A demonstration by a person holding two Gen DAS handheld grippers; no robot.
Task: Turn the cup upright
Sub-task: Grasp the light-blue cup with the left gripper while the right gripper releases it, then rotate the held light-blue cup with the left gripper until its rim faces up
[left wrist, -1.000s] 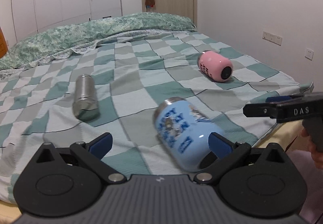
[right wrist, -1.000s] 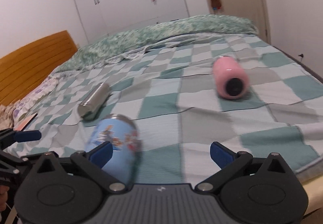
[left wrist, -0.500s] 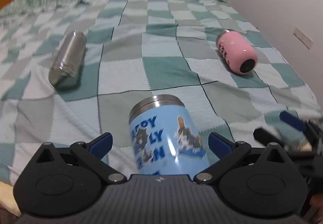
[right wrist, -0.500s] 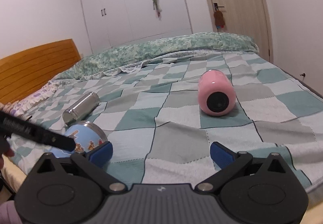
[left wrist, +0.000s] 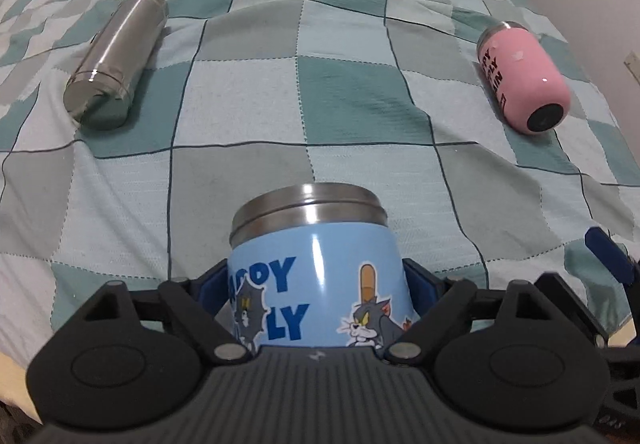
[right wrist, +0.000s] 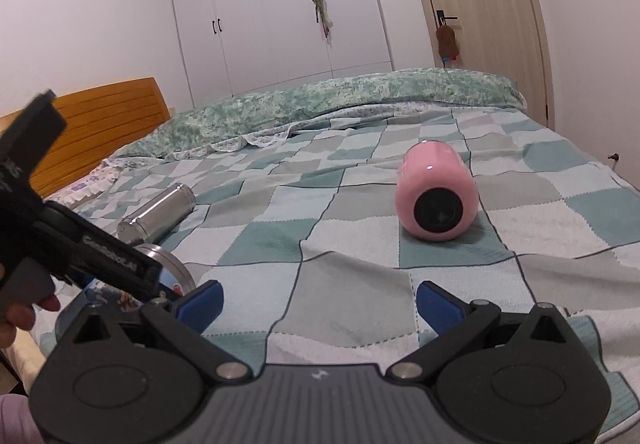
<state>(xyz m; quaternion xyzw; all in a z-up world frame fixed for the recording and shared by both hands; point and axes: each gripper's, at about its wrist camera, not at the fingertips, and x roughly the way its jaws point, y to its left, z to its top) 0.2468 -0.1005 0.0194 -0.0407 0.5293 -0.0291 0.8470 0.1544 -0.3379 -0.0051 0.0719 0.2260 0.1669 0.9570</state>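
Note:
A blue cartoon-print cup [left wrist: 320, 276] with a steel rim lies on its side on the checked bedspread [left wrist: 340, 96], rim pointing away. My left gripper [left wrist: 322, 292] is shut on its body, one blue pad on each side. The cup's rim also shows at the left of the right wrist view [right wrist: 168, 264], behind the left gripper's body. A pink cup [left wrist: 522, 82] lies on its side at the right; it also shows in the right wrist view [right wrist: 438, 192], base toward me. My right gripper [right wrist: 318, 302] is open and empty, low over the bed's near edge.
A steel flask [left wrist: 114, 60] lies on its side at the left; it also shows in the right wrist view [right wrist: 158, 214]. A rolled green quilt [right wrist: 340, 96] lies along the bed's far side. A wooden headboard [right wrist: 100, 124], wardrobe and door stand beyond.
My left gripper has moved in over the blue cup and closed on its body. My right gripper has stayed open, almost still.

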